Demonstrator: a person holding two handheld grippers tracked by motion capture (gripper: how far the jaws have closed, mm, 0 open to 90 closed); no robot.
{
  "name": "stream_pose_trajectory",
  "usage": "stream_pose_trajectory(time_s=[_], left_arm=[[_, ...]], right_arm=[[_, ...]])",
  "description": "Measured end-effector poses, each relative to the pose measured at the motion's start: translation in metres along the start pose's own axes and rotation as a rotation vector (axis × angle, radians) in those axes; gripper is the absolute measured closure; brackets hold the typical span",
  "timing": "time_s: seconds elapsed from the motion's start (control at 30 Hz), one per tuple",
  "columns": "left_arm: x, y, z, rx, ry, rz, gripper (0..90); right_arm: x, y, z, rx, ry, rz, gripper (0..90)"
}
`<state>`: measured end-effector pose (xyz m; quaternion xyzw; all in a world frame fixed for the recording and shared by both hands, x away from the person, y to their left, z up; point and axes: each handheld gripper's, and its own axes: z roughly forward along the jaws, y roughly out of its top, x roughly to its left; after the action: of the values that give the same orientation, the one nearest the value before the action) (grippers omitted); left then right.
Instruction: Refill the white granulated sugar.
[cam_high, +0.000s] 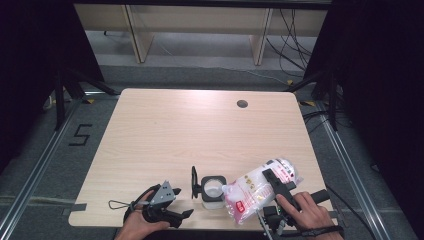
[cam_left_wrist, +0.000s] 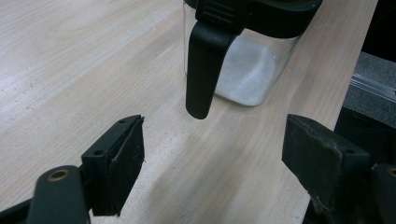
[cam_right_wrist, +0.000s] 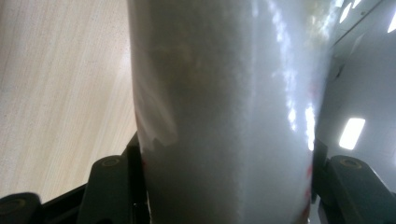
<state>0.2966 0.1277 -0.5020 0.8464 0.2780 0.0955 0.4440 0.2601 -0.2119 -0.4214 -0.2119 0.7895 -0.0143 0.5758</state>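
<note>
Pale wood table (cam_high: 165, 135) ran across the frame's middle, its lower edge crowded. Lower right, the bag (cam_high: 252, 192) lay tilted, long axis sloping down-left, its mouth over the jar (cam_high: 213, 189) at lower centre; the right claw (cam_high: 274, 181) clamped the bag's middle. Lower left, the left claw (cam_high: 184, 214) stood wide and empty, the jar's handle (cam_left_wrist: 204, 70) just ahead.

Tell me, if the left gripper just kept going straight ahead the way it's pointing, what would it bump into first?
Probably the black handle hanging down the side of the clear jar. It sits right ahead between the left gripper's open jaws, with bare table in between. The exact distance is hard to judge.
</note>
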Motion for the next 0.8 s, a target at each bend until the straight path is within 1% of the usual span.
stream_pose_trajectory(time_s=[0.03,0.07,0.1,0.27,0.3,0.33,0.37,0.4,0.43,0.47,0.5,0.53,0.57,0.6,0.63,0.67,0.73,0.77,0.8], left_arm=[[-0.0004,-0.0002,0.0004,-0.006,0.001,-0.003,20.7],[0.0005,0.0,-0.0004,0.005,0.006,0.008,20.7],[-0.0003,-0.0002,0.0001,-0.007,0.011,0.003,20.7],[-0.0002,-0.0003,-0.0001,-0.007,0.012,0.004,20.7],[0.0,-0.0002,-0.0001,-0.008,0.012,0.004,20.7],[-0.0004,-0.0003,0.0003,-0.013,0.011,-0.002,20.7],[-0.0004,-0.0003,0.0003,-0.014,0.011,-0.003,20.7],[-0.0003,-0.0003,0.0002,-0.014,0.012,-0.003,20.7],[0.0,-0.0003,-0.0002,-0.01,0.013,0.001,20.7],[0.0015,0.0002,-0.0009,-0.004,0.015,0.027,20.7],[0.0018,0.0004,-0.0011,-0.005,0.016,0.035,20.7],[0.0018,0.0005,-0.0011,-0.004,0.017,0.036,20.7],[0.0018,0.0004,-0.001,-0.003,0.016,0.037,20.7],[0.0018,0.0004,-0.001,-0.003,0.016,0.037,20.7],[0.0018,0.0004,-0.001,-0.003,0.016,0.037,20.7],[0.0018,0.0004,-0.001,-0.004,0.016,0.036,20.7],[0.0019,0.0004,-0.001,-0.005,0.016,0.036,20.7],[0.0018,0.0004,-0.001,-0.005,0.016,0.036,20.7],[0.0018,0.0004,-0.0011,-0.005,0.016,0.036,20.7]], right_arm=[[0.0007,0.0002,0.0001,-0.001,-0.005,0.005,42.4],[0.0001,0.0,-0.0001,0.002,-0.001,-0.008,42.5],[0.0004,0.0,0.0001,-0.001,-0.003,-0.002,42.5],[0.0016,-0.0004,-0.0008,0.009,0.004,0.013,42.5],[0.001,-0.0004,-0.0006,0.007,0.003,0.007,42.5],[0.0004,-0.0003,-0.0011,0.014,0.017,0.011,42.5],[-0.0003,-0.0004,-0.0007,0.007,0.011,0.007,42.5],[-0.0003,-0.0002,-0.0015,0.017,0.024,0.008,42.5],[-0.0001,-0.0001,-0.0019,0.024,0.028,0.011,42.5],[0.0,-0.0002,-0.0016,0.021,0.028,0.011,42.5],[0.0002,-0.0002,-0.0017,0.023,0.03,0.009,42.5],[0.0009,-0.0005,-0.0006,0.009,0.007,0.004,42.5],[0.0001,-0.0003,-0.0003,0.006,0.01,-0.006,42.5],[0.0005,-0.0007,-0.0002,0.002,0.001,-0.01,42.5],[0.001,-0.0005,0.0001,-0.002,-0.002,-0.001,42.5],[0.0018,-0.0006,-0.0005,0.006,0.005,0.007,42.5],[0.0013,-0.0004,-0.0005,0.005,0.005,0.007,42.5],[0.0026,-0.0005,-0.0005,0.009,0.009,0.02,42.5],[0.0015,-0.0003,-0.0005,0.004,0.004,0.005,42.5]])
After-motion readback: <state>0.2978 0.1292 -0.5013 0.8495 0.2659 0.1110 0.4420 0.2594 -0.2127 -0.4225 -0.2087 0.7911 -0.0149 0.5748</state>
